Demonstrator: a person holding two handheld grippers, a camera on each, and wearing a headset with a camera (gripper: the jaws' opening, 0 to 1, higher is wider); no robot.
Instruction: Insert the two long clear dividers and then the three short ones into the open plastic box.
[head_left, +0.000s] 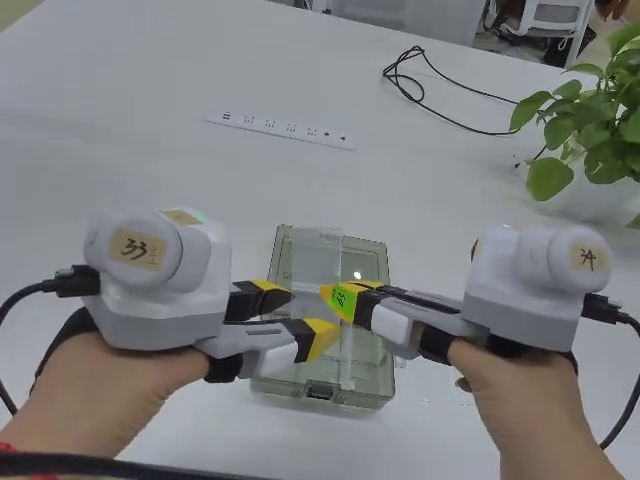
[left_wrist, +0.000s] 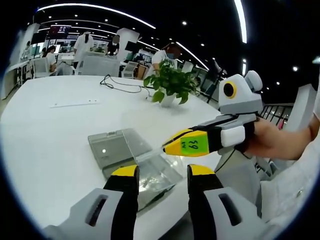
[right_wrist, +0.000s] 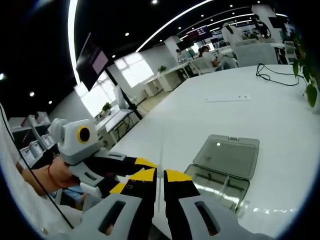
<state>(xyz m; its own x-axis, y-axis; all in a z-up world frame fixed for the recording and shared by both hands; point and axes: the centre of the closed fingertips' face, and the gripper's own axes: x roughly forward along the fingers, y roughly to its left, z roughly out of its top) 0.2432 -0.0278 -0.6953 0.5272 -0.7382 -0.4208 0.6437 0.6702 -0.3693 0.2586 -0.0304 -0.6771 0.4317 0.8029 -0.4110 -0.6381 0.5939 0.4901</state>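
Hovering above box (head_left: 300, 385), right tongs (right_wrist: 161, 176) seemingly pinch divider (right_wrist: 161, 155).

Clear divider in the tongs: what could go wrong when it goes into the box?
1. The right tongs pinch the thin clear plastic divider near one edge, so it might tilt or slip out.
2. The open clear plastic box sits loose on the smooth white table; a push could slide it.
3. The open left tongs hang close by and could bump the divider.

White power strip (head_left: 280, 130), looped black cable (head_left: 404, 66), leafy potted plant (head_left: 590, 120), white table (head_left: 120, 120)
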